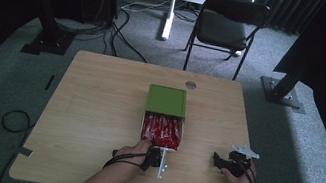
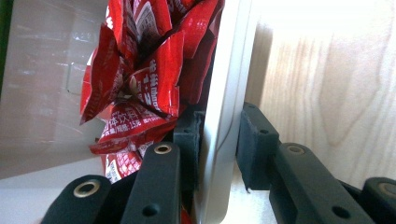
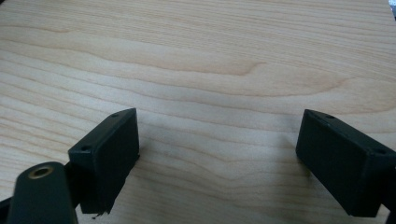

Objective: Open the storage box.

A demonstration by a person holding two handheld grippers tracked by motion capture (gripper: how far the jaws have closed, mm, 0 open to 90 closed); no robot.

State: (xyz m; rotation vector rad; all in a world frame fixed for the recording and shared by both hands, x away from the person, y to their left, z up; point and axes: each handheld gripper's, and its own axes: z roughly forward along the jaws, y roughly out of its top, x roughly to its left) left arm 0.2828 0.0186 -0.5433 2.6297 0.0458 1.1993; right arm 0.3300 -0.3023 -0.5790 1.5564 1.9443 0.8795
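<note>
Drawer [image 1: 162, 133], white, stands pulled part-way out of a green box [image 1: 166, 100] near the middle of the table [image 1: 96, 110], its open end toward the person. It is packed with red sachets [image 1: 161, 128], stacked on edge and crowding the front wall.

Left gripper [image 1: 155, 157] is clenched on the drawer's front wall [image 2: 223, 116]: in the left gripper view one pad sits inside, against the sachets [image 2: 149, 88], the other outside over the tabletop [image 2: 327, 84], both pressed to the white plastic. Right gripper [image 1: 219, 162] rests on the table well to the right of the drawer, jaws spread wide and holding nothing; the right gripper view shows bare wood [image 3: 201, 70] between its pads.

Judgement: the step in hand is sliding the drawer, by the left gripper alone.

Risks from here:
- Box is unrestrained. A pull could drag the whole box across the table instead of moving the drawer, since the right gripper is not bracing it.
- Grip is on a thin wall, and appears off-centre. A skewed pull could jam the drawer in its sleeve or let the wall slip out.
- Inner pad crowds the sachets; one could be nipped, or lifted and spilled over the front.
- If pushed shut, raised sachets could catch on the box edge.
</note>
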